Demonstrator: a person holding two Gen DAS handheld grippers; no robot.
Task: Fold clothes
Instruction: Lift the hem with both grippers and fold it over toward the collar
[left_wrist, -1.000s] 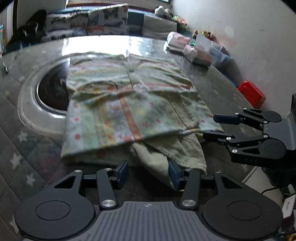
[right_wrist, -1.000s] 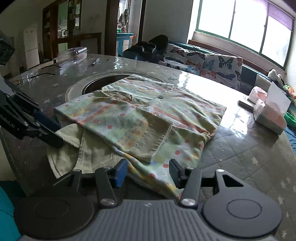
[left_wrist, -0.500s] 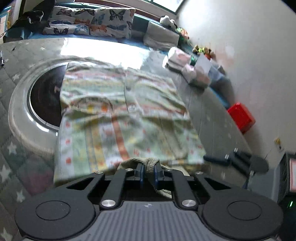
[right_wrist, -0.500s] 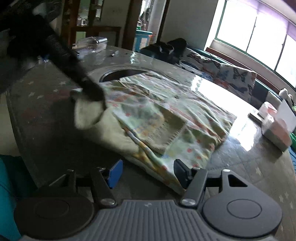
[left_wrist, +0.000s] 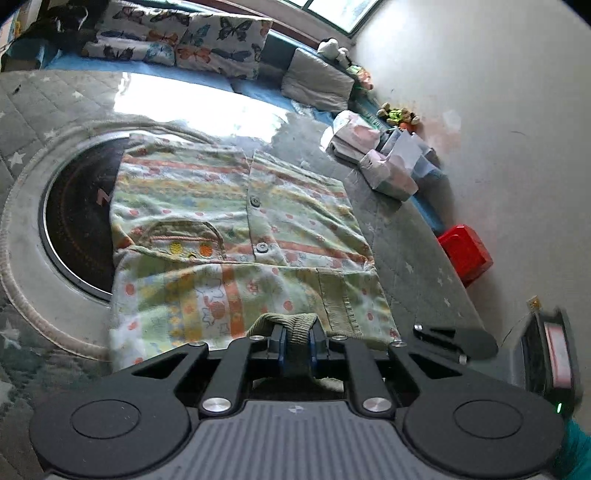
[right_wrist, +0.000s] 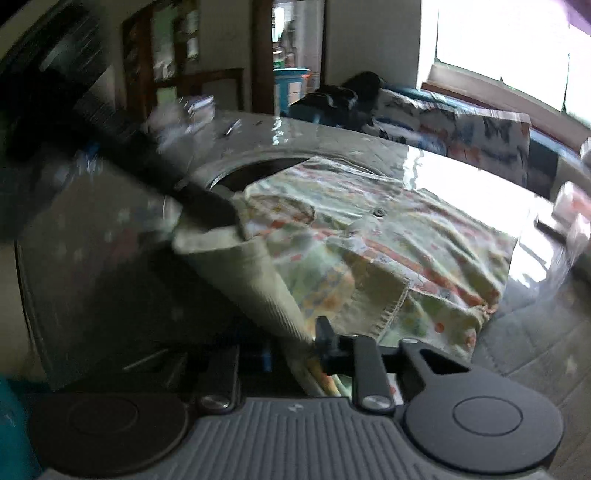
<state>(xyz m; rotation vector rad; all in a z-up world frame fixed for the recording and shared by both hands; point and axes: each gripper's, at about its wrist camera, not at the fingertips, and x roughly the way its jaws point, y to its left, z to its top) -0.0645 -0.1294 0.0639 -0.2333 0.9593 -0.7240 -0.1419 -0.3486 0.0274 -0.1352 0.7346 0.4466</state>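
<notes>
A patterned green and orange child's shirt (left_wrist: 236, 229) lies flat on the quilted table, sleeves folded in. My left gripper (left_wrist: 295, 341) is shut on its olive ribbed hem (left_wrist: 291, 321) and holds it lifted over the near edge. In the right wrist view the same shirt (right_wrist: 388, 243) shows, with the lifted hem (right_wrist: 251, 273) stretched between both grippers. My right gripper (right_wrist: 295, 350) is shut on the hem's other end. The left gripper (right_wrist: 207, 206) appears there as a dark blurred shape.
A round dark inset with a pale rim (left_wrist: 74, 221) lies under the shirt's left side. Tissue packs and boxes (left_wrist: 388, 166) sit at the table's far right. A red box (left_wrist: 465, 254) is on the floor. Butterfly cushions (left_wrist: 184, 40) line a sofa behind.
My left gripper closed on the olive hem and lifted it. My right gripper, open a moment ago, has moved in and shut on the hem's other end.
</notes>
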